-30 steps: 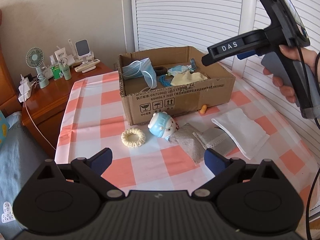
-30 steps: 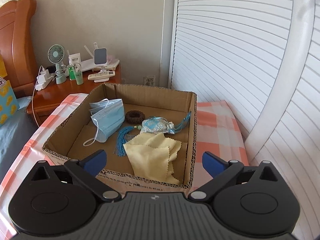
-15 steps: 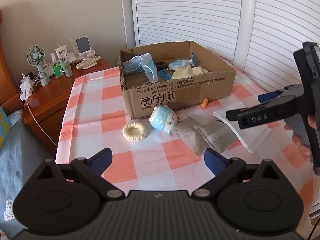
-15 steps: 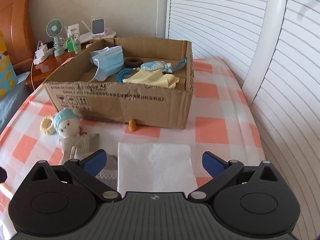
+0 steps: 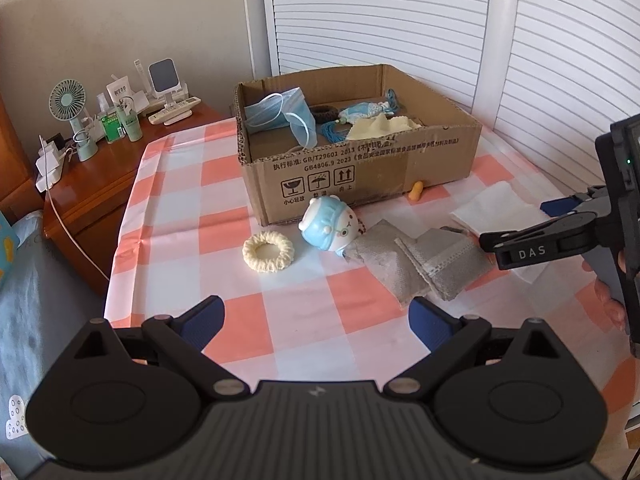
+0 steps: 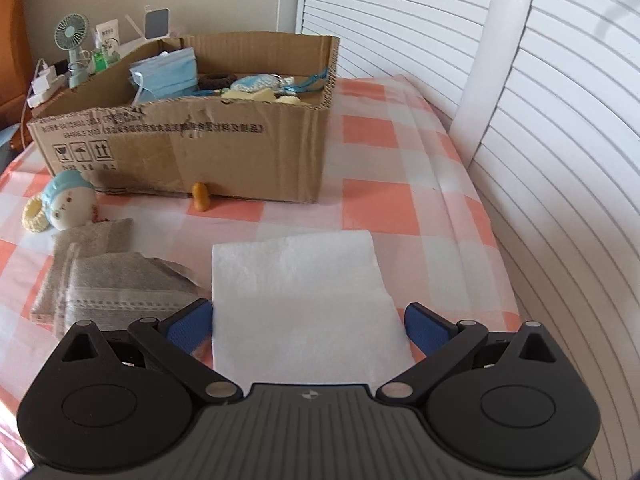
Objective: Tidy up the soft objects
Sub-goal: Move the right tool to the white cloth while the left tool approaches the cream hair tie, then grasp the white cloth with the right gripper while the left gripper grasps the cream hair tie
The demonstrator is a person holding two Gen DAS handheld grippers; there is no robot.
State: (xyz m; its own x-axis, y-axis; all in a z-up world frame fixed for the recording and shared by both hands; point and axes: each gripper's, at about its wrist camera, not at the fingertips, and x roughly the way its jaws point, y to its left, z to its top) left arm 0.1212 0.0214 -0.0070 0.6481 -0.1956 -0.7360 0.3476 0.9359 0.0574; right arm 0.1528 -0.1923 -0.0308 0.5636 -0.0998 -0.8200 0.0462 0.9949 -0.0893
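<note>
An open cardboard box (image 5: 360,168) holds a blue face mask (image 5: 280,114), a yellow cloth (image 5: 380,126) and a blue tasselled sachet (image 5: 360,112). In front of it on the checked tablecloth lie a cream scrunchie (image 5: 268,251), a plush toy with a blue hat (image 5: 330,228), grey fabric pouches (image 5: 416,264) and a folded white cloth (image 6: 296,292). My right gripper (image 6: 308,324) is open, low over the near end of the white cloth, one finger on each side. My left gripper (image 5: 316,320) is open and holds nothing, short of the scrunchie and pouches.
A small orange item (image 6: 201,197) lies against the box's front wall. A wooden nightstand (image 5: 92,184) at the left carries a fan, bottles and a remote. White slatted doors (image 6: 540,140) stand close along the table's right edge. A person's hand (image 5: 608,300) holds the right gripper.
My right gripper has come from above the box, back and down to the white cloth in front of it. The left gripper has stayed nearly still, open.
</note>
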